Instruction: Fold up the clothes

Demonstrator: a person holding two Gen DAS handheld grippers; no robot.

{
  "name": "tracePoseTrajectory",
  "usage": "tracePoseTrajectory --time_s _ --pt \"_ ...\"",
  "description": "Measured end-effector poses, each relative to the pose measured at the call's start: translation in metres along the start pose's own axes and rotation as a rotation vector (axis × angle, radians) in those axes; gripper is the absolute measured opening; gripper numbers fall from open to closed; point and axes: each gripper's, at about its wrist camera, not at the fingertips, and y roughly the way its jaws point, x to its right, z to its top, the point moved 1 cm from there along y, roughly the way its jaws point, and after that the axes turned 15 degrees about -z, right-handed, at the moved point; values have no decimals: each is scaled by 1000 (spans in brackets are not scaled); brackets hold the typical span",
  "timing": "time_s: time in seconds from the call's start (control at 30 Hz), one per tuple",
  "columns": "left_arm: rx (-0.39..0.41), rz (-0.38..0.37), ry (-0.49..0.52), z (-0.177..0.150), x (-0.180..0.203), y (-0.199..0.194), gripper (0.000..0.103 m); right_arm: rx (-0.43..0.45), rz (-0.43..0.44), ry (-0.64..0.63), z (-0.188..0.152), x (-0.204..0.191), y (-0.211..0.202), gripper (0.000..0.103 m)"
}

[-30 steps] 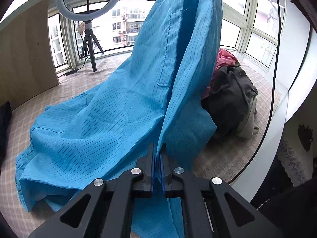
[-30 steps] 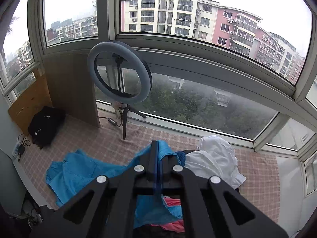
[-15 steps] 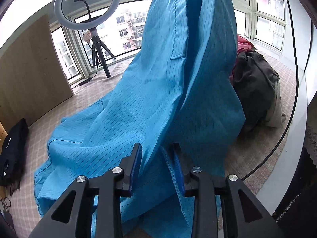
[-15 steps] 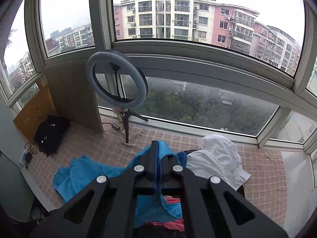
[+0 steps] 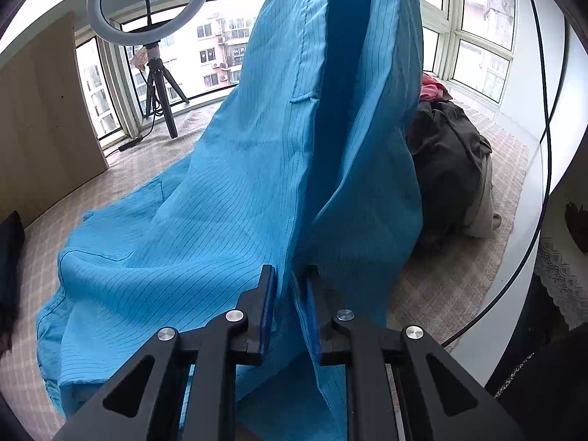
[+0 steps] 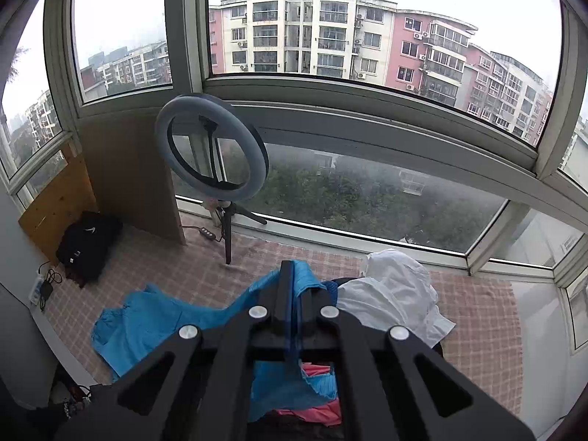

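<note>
A blue garment (image 5: 228, 220) is held up in a tall drape, its lower part spread over the checked mat (image 5: 459, 268). A fold of its cloth hangs between the 2 blue pads of the left gripper (image 5: 288, 294), whose jaws are closing without yet being pressed onto it. The right gripper (image 6: 294, 294) is clenched on the garment's upper edge. A dark pile of clothes (image 5: 448, 169) is seen just beside the drape, and a ring light (image 6: 211, 147) by the window.
</note>
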Motion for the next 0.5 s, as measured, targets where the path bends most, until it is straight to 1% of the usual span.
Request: tracePoseTrajectory --time_s 0.1,0.27,0.33,0.4,0.5 --pt "8 18 -11 0 -4 -1 1 3 -1 -12 0 -5 0 1" --pt "81 -7 -7 0 0 -29 1 9 -16 -10 1 -3 -2 1" --pt "115 -17 -18 4 -2 -52 1 20 -40 14 5 4 -4 1" --pt "164 -23 -20 14 -11 -88 0 32 -57 47 10 13 -7 1" --pt "249 -8 -27 39 -35 -152 0 79 -25 132 26 30 -27 1"
